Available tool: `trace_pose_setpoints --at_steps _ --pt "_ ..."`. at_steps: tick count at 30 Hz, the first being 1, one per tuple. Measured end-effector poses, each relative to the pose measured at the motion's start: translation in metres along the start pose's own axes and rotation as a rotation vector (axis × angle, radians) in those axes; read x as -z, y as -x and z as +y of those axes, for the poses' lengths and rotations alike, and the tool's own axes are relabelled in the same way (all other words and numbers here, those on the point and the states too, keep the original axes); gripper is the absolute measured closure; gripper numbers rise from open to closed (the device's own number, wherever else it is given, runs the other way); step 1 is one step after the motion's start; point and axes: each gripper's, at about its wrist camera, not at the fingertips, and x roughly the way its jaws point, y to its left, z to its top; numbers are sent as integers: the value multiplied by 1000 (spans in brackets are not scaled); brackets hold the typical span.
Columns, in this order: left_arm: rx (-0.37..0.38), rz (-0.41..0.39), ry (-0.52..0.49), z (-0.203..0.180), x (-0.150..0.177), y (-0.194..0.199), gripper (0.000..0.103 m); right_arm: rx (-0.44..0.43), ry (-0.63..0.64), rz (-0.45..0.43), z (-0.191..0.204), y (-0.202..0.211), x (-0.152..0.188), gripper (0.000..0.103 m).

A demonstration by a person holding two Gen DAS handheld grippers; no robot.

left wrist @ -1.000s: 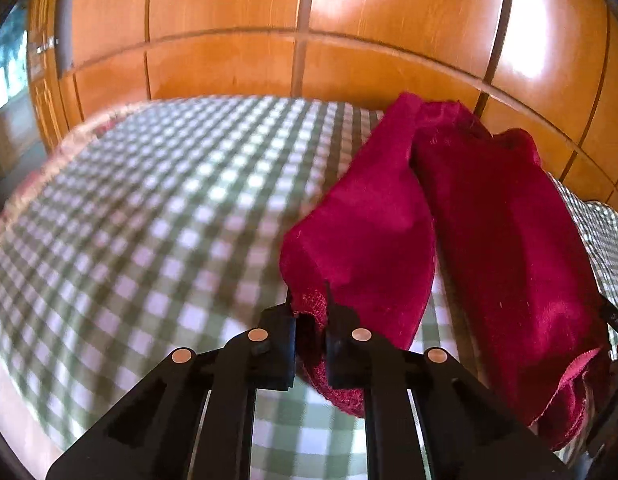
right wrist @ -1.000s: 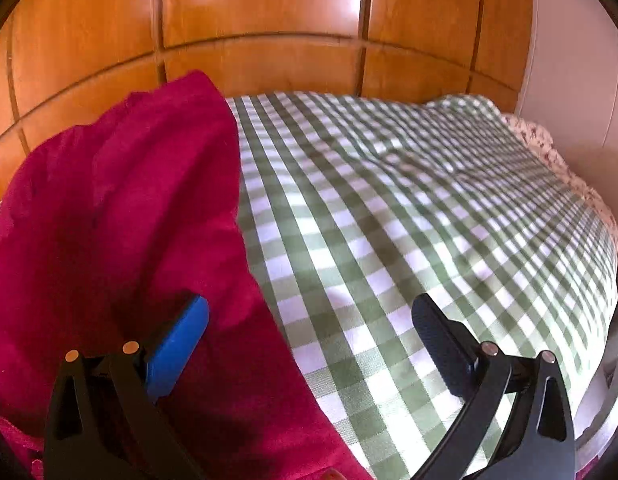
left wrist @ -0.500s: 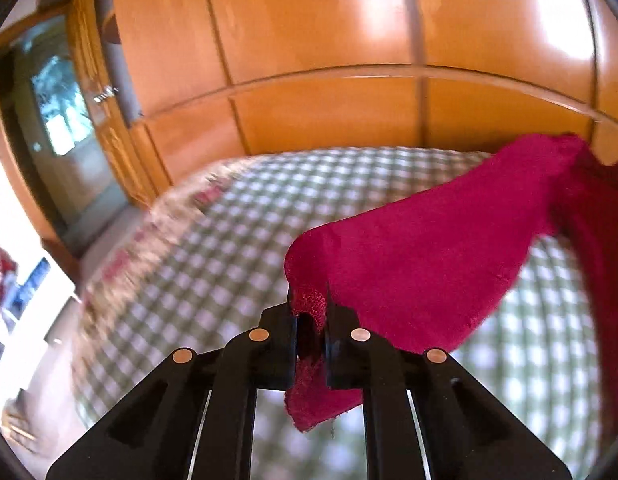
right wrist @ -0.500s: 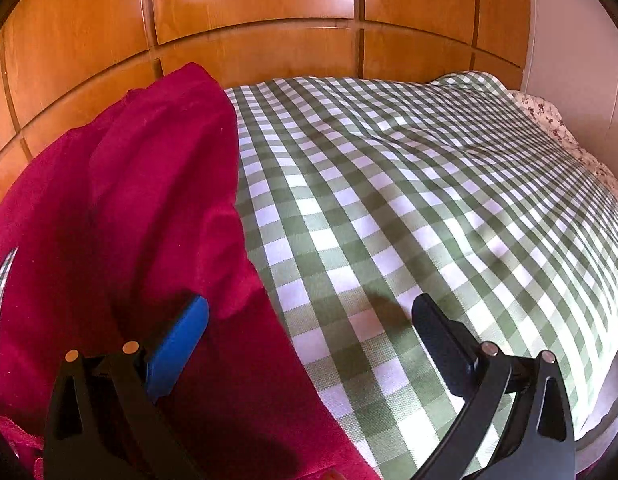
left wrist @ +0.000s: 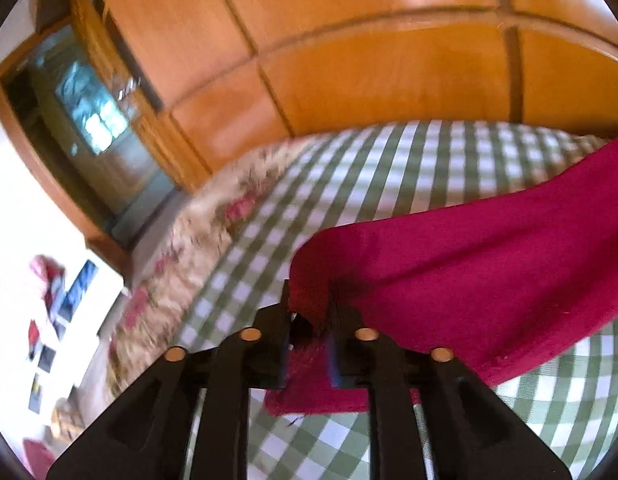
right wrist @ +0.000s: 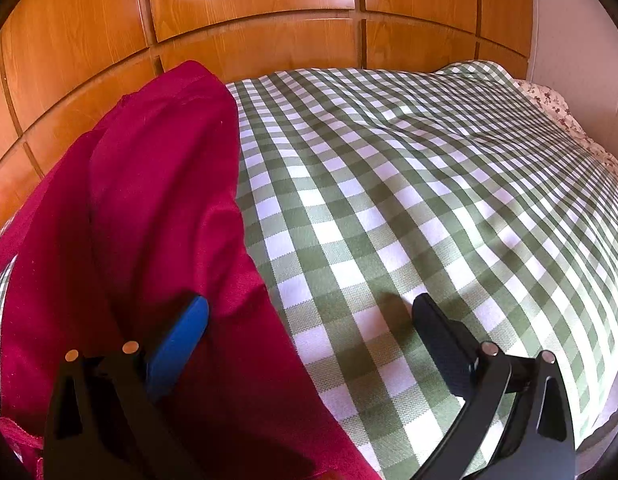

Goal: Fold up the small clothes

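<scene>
Wood panelling (right wrist: 269, 12) bounds the bed's (right wrist: 409, 208) far edge; bare checked cover stretches right. The left gripper (left wrist: 309, 320) pinches the red garment's (left wrist: 469, 264) corner, lifted. The right gripper (right wrist: 309, 320) hangs spread over the garment's right edge.

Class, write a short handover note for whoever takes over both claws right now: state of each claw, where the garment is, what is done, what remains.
Left claw: shut on a corner of the red garment, lifted above the checked bedspread.
Right claw: open, empty, low over the garment's edge on the bedspread.
Done: one corner picked up.
Left: no fold is laid yet; probably carry the corner across, release and flatten.
</scene>
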Motion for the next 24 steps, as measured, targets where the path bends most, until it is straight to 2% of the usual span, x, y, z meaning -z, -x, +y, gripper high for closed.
trace_pose_setpoints --at_steps 1,2,3,4,5,7,9,10,13,17,18,19,21,24 --pt "-4 13 34 3 3 0 61 0 0 0 0 0 0 2" --pt "3 16 69 5 7 1 51 -1 0 1 0 0 0 2" --pt "33 3 122 11 14 9 31 0 0 0 0 0 0 2" --pt "59 -18 161 15 19 15 26 0 0 0 0 0 0 2" --pt "88 -43 203 18 25 23 26 1 0 0 0 0 0 2" --pt "197 -70 267 17 41 43 26 1 1 2 0 0 0 2" --pt "283 -65 299 6 54 58 23 3 2 8 1 0 0 2" --pt "363 -57 307 -4 64 68 23 5 4 13 1 -2 -1 2" --pt "532 -30 293 -37 90 95 23 -3 2 48 0 -5 -4 2" --pt "765 15 226 -93 117 128 23 -40 40 137 -3 -8 -12 2" --pt "797 12 200 -104 121 135 22 -67 21 147 -9 -5 -14 2" --pt "823 -2 161 -117 127 144 16 -95 -7 145 -15 0 -15 2" --pt "829 -43 97 -134 137 152 14 -153 -52 126 -27 12 -14 2" --pt "840 -24 81 -140 142 149 14 -184 -58 126 -40 27 -10 13"
